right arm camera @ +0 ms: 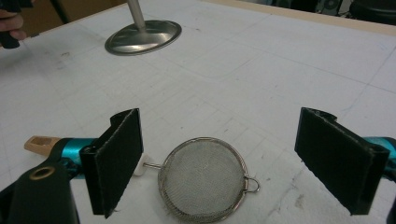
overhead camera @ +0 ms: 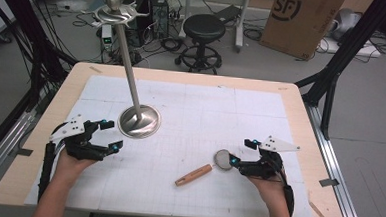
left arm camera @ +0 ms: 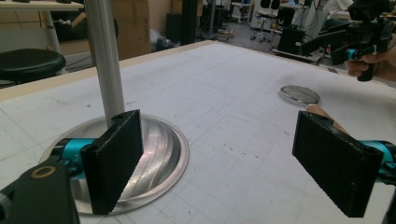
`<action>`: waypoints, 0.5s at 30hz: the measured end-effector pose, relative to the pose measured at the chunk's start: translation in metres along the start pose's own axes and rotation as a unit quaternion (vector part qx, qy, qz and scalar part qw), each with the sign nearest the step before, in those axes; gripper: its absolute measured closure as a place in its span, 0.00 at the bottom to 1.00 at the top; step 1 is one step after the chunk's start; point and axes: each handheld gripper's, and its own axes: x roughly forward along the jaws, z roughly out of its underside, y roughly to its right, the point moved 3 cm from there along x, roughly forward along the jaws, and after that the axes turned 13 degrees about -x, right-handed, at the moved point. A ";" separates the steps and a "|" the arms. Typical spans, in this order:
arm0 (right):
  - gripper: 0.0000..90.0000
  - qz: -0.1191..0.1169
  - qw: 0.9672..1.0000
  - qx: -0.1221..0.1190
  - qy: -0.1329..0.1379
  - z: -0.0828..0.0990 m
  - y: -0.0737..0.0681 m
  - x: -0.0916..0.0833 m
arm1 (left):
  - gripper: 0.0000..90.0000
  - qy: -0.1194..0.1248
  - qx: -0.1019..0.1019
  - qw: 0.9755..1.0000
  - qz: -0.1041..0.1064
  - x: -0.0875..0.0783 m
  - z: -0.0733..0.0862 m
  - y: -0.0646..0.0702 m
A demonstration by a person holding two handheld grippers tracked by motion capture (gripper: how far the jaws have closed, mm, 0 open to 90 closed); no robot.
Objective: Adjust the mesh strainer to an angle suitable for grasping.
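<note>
**Strainer lined up for pickup**

In the high view, the right tool (overhead camera: pixel 238 152) is seen held just beside the mesh head of a small strainer (overhead camera: pixel 223 159), whose wooden handle (overhead camera: pixel 193 174) lies on the white tabletop (overhead camera: pixel 230 115). The left tool (overhead camera: pixel 110 134) is held near the base of a metal stand (overhead camera: pixel 139 121).

In the left gripper view, the jaws are spread wide with nothing between them; the stand's base (left arm camera: pixel 159 149) lies behind the left-hand jaw.

In the right gripper view, the released jaws flank the strainer (right arm camera: pixel 204 178) without touching it. The approach step is judged to be in hand; next, the tool would have to be lowered and clenched on the rim.
</note>
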 end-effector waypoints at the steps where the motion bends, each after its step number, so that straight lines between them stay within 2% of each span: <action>1: 0.16 -0.002 1.000 0.000 0.002 0.000 0.001 0.000 | 0.19 -0.001 0.001 1.000 0.000 0.000 0.000 0.000; 7: 0.16 -0.005 1.000 -0.011 0.003 0.001 -0.001 -0.003 | 0.19 -0.003 0.000 1.000 -0.001 0.003 0.000 -0.001; 10: 0.16 -0.001 1.000 -0.006 0.002 0.001 -0.002 -0.006 | 0.19 0.004 0.004 1.000 0.004 0.005 -0.002 0.002; 15: 0.17 -0.005 1.000 -0.001 0.015 0.001 -0.002 -0.009 | 0.19 -0.001 0.007 1.000 0.004 0.007 -0.002 0.003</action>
